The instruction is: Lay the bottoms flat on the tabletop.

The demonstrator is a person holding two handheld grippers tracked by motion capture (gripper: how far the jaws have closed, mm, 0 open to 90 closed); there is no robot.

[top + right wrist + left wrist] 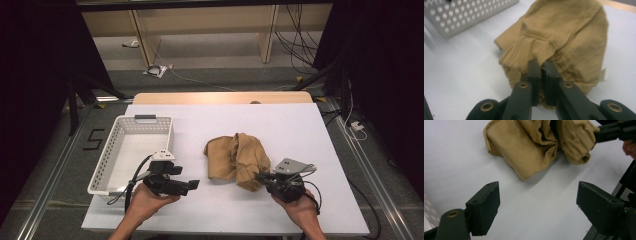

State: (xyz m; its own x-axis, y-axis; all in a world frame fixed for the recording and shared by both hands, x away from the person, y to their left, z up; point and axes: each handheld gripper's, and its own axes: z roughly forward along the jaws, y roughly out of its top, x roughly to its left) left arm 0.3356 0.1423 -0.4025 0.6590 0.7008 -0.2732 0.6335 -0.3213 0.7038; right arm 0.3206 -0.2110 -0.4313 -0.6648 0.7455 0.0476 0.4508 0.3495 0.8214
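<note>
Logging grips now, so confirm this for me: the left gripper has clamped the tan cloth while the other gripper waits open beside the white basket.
The hands are swapped. The right gripper is shut on the tan cloth, as the right gripper view shows. The left gripper waits open beside the white basket; the left gripper view shows its jaws wide apart over bare table.

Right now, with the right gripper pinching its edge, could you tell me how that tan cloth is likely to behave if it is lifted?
The tan cloth lies crumpled in soft folds, so it will probably drape and hang limp. The right gripper pinches one hem edge, so the rest may unfold and drag. Its matte weave looks unlikely to slip.
</note>
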